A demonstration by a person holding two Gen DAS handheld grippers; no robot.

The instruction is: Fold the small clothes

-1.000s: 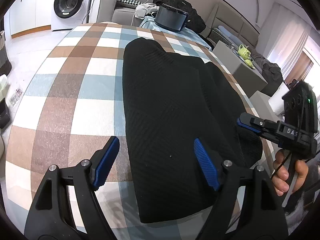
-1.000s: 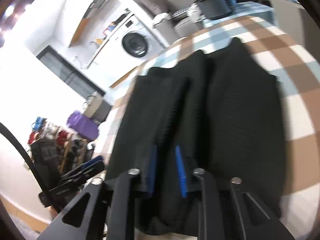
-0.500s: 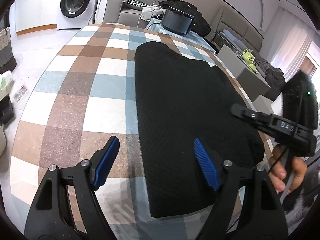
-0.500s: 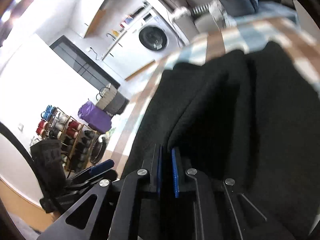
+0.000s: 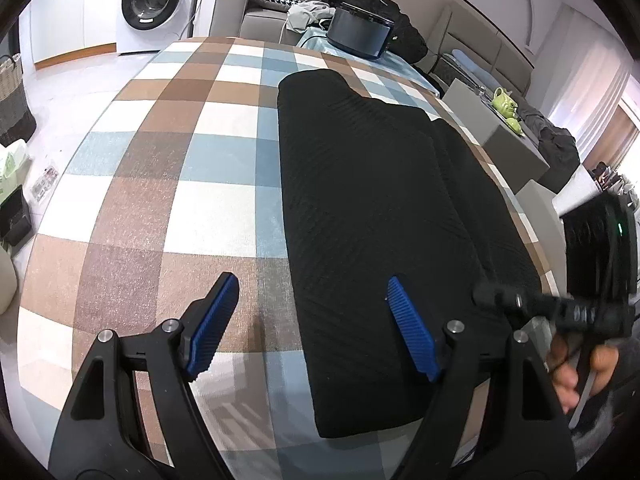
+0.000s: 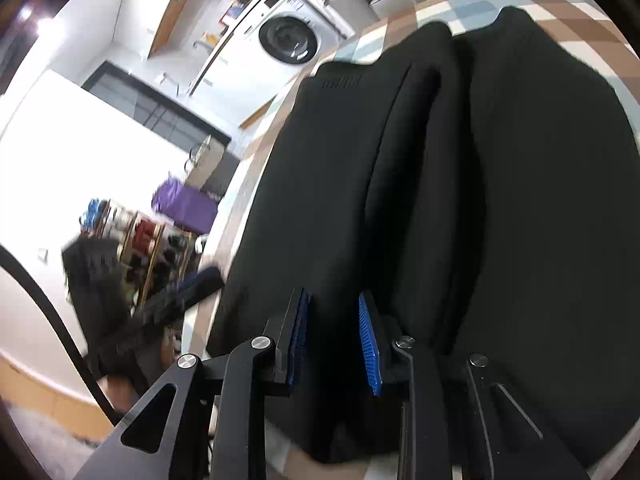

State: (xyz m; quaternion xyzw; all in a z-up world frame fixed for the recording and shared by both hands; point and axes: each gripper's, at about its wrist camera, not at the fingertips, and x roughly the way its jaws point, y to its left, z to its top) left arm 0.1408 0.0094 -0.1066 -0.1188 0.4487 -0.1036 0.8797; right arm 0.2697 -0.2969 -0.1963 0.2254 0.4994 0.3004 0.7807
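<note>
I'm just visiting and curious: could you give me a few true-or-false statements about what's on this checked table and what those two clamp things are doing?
1. The black garment lies on a checked tablecloth. True.
2. The left hand-held gripper clamps the garment. False: its jaws stand wide open, gripping nothing.
3. A washing machine stands beyond the table. True.
4. The garment is white. False: black.
5. The right hand-held gripper is far from the garment. False: its opening jaws straddle the garment's near edge.

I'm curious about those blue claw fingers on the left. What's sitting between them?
In the left wrist view, the open left claw has checked tablecloth and the black garment's near edge between its fingers.
</note>
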